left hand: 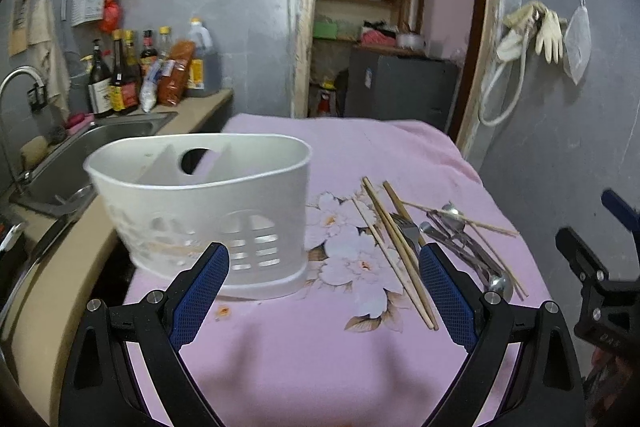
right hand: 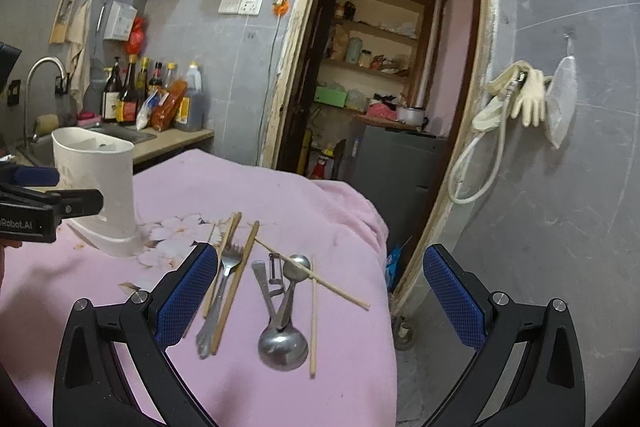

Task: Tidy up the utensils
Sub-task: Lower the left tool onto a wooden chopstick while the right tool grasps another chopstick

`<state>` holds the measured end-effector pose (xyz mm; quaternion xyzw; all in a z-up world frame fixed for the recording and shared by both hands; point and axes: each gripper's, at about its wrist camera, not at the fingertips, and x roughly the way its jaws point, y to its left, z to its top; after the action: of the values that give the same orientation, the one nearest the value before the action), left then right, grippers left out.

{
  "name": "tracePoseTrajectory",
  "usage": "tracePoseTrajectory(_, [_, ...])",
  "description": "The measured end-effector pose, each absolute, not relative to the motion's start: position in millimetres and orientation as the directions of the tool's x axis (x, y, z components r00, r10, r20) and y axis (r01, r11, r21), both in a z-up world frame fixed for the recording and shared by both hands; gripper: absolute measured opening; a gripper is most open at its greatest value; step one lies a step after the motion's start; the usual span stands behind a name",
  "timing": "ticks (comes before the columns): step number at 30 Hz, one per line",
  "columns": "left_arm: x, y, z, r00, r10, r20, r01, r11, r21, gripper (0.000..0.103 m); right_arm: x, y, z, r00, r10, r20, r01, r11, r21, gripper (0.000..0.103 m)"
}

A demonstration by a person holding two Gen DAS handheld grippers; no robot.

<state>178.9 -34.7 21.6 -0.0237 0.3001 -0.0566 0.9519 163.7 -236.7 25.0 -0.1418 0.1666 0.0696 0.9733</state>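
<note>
1. Utensils lie loose in a heap on the pink cloth (right hand: pixel 280 387) near the table's right edge: chopsticks (right hand: pixel 234 283), a fork (right hand: pixel 224 291), a big spoon (right hand: pixel 283 346), a smaller spoon (right hand: pixel 296 267), a peeler (right hand: pixel 274 277).
2. White holder (left hand: pixel 200 203) stands upright at the table's left edge, next to the sink (left hand: pixel 100 143); it looks divided into compartments, and nothing is seen in them.
3. Handling, judged: chopsticks are light, stiff, thin and likely to roll; best pinched mid-length, across the stick.
4. Metal pieces look smooth and slippery, stiff, not fragile. Take the handles, not the bowls. Spoon and peeler handles overlap, and one chopstick lies across the smaller spoon, so lifting one may drag others.
5. Holder is light plastic and could tip or slide if bumped.
6. Right gripper (right hand: pixel 316 295): spread wide, holds nothing, hovers over the heap; the left pad (right hand: pixel 188 291) sits just beside the fork and chopsticks, contact not clear.
7. Left gripper (left hand: pixel 324 291): spread wide, empty, above the cloth between holder and heap; touches nothing that can be seen.
8. Nothing sorted yet, by the look of it.
</note>
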Motion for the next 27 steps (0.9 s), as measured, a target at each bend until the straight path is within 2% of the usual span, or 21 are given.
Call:
tracePoseTrajectory(5, [204,-49,4,0.755,-0.156,-0.637,0.149,0.987,-0.065,0.091,192,-247,23,0.905,0.146,-0.4,-0.252,0.941,-0.227,0.102])
tracePoseTrajectory(8, [216,-60,-4,0.732,-0.168,-0.66,0.178,0.983,-0.053,0.08,213,-252,22,0.876,0.19,-0.443,-0.304,0.931,-0.203,0.098])
tracePoseTrajectory(9, [222,-63,-9,0.719,-0.175,-0.672,0.194,0.98,-0.047,0.074,218,-253,21,0.871,0.197,-0.45,-0.314,0.928,-0.202,0.096])
tracePoseTrajectory(11, [232,-71,-14,0.694,-0.181,-0.697,0.214,0.976,-0.04,0.062,234,-252,18,0.85,0.205,-0.485,-0.34,0.917,-0.209,0.08])
tracePoseTrajectory(13, [245,-77,-23,0.661,-0.19,-0.726,0.238,0.971,-0.037,0.049,252,-251,12,0.818,0.22,-0.532,-0.377,0.903,-0.206,0.068])
tracePoseTrajectory(14, [250,-78,-27,0.649,-0.193,-0.736,0.244,0.969,-0.038,0.046,257,-251,10,0.804,0.227,-0.549,-0.391,0.898,-0.201,0.058])
tracePoseTrajectory(16, [263,-79,-38,0.616,-0.198,-0.762,0.255,0.966,-0.045,0.035,273,-248,3,0.763,0.237,-0.601,-0.426,0.884,-0.193,0.045])
tracePoseTrajectory(21, [290,-77,-55,0.551,-0.216,-0.806,0.253,0.964,-0.086,0.024,300,-243,-18,0.668,0.232,-0.707,-0.485,0.856,-0.178,0.027])
tracePoseTrajectory(27, [312,-73,-68,0.518,-0.243,-0.82,0.267,0.957,-0.115,0.021,315,-243,-37,0.59,0.214,-0.779,-0.544,0.818,-0.186,0.012])
